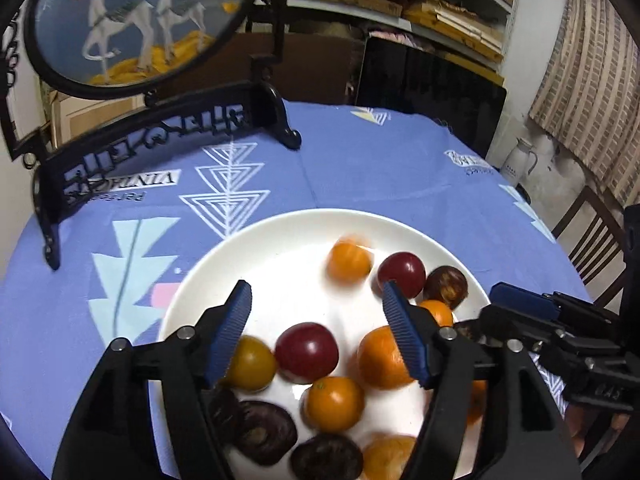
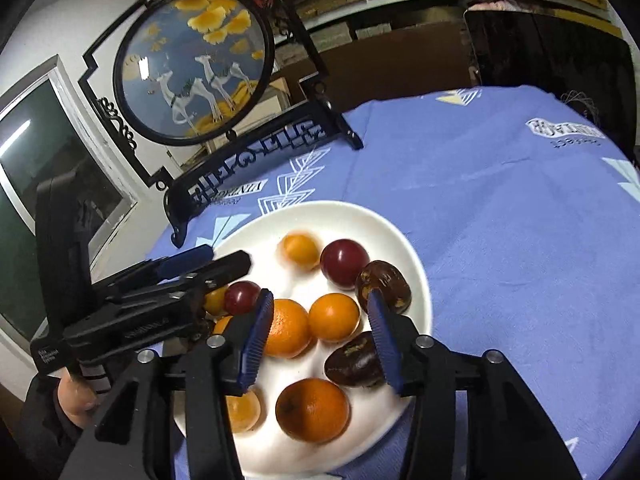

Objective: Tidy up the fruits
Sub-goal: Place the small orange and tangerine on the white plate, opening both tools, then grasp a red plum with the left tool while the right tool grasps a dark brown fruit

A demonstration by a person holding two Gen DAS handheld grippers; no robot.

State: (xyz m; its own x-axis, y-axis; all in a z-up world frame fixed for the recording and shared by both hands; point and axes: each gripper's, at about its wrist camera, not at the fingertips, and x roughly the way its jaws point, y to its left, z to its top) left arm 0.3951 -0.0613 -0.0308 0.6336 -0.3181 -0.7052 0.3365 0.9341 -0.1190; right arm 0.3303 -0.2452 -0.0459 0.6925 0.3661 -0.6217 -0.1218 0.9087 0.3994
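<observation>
A white plate (image 1: 280, 232) on the blue tablecloth holds several fruits: oranges, red plums, dark brown fruits and a yellow one. One small orange (image 1: 348, 261) at the plate's far side is motion-blurred; it also shows in the right wrist view (image 2: 299, 251). My left gripper (image 1: 316, 320) is open and empty above the plate, over a red plum (image 1: 306, 352). My right gripper (image 2: 322, 328) is open and empty above the plate's near side (image 2: 420, 276), over an orange (image 2: 334, 317). The right gripper shows at the right edge of the left wrist view (image 1: 524, 300).
A black ornamental stand with a round camel picture (image 1: 132, 20) stands on the table's far left; it also shows in the right wrist view (image 2: 192, 64). Shelves and a dark panel (image 1: 432, 88) lie behind the table. A wooden chair (image 1: 592, 236) is at the right.
</observation>
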